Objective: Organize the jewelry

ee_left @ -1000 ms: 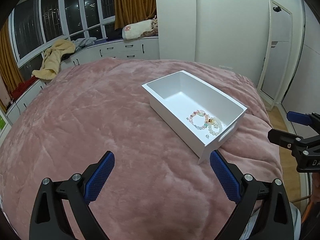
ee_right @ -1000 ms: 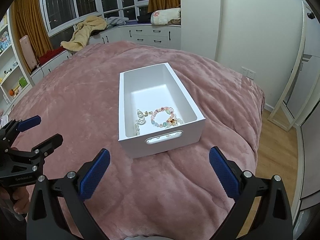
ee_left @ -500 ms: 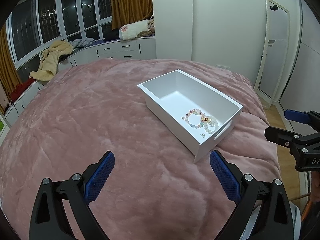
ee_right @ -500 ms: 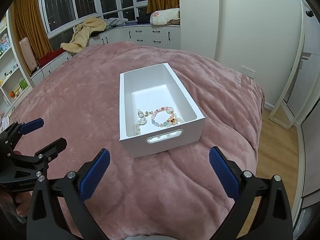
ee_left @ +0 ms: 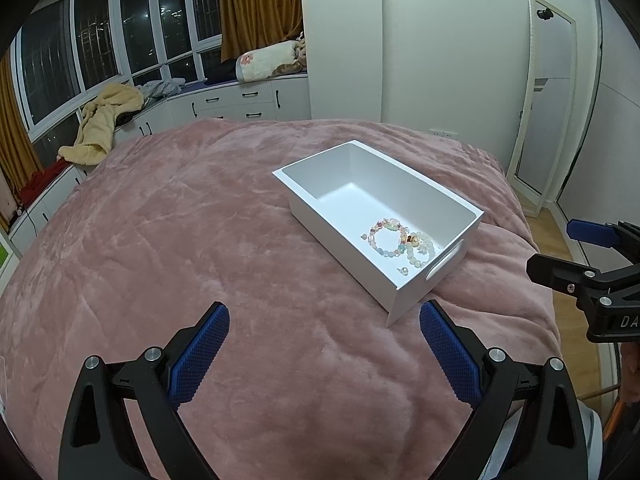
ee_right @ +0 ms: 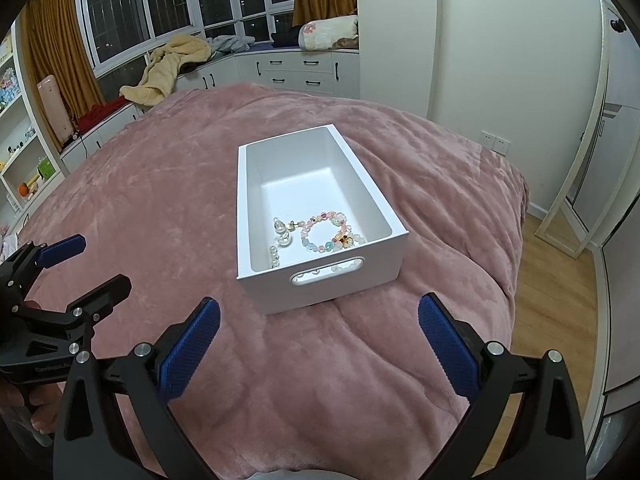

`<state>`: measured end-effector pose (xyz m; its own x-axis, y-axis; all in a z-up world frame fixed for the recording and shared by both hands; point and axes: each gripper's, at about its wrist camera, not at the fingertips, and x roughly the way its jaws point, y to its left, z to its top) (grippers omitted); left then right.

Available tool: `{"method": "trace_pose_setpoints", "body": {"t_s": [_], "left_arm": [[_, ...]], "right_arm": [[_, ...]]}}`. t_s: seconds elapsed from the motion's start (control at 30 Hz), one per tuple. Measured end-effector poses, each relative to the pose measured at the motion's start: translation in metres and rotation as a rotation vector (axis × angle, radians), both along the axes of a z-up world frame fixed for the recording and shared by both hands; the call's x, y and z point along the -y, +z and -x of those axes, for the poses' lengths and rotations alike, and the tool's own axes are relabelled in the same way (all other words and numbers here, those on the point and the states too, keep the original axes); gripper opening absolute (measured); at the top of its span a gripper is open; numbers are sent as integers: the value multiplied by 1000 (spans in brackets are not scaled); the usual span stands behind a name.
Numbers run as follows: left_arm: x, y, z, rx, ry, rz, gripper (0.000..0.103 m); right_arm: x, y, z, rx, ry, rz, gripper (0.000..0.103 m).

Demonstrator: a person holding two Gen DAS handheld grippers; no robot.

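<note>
Inside the white box (ee_right: 360, 204) on the pink bed (ee_right: 160, 208), beaded bracelets (ee_right: 326, 232) lie tangled near the handle end. Both grippers, left (ee_left: 324, 338) and right (ee_right: 318, 330), hover released, empty; grabbing one strand could drag its neighbours along.

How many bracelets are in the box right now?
2, possibly more. A pastel bracelet lies near the handle end of the box; a pale bracelet touches it. The clear-bead strand by the left wall may be a third.
</note>
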<state>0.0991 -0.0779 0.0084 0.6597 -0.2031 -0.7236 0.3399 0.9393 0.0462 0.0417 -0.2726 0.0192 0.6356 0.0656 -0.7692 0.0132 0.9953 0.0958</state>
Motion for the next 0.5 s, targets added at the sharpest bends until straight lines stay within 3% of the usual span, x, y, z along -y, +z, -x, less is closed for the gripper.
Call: {"method": "trace_pose_setpoints", "body": {"t_s": [0.5], "left_arm": [[0, 1, -1, -2, -5, 1, 97]], "right_arm": [[0, -1, 1, -7, 4, -1, 98]]}}
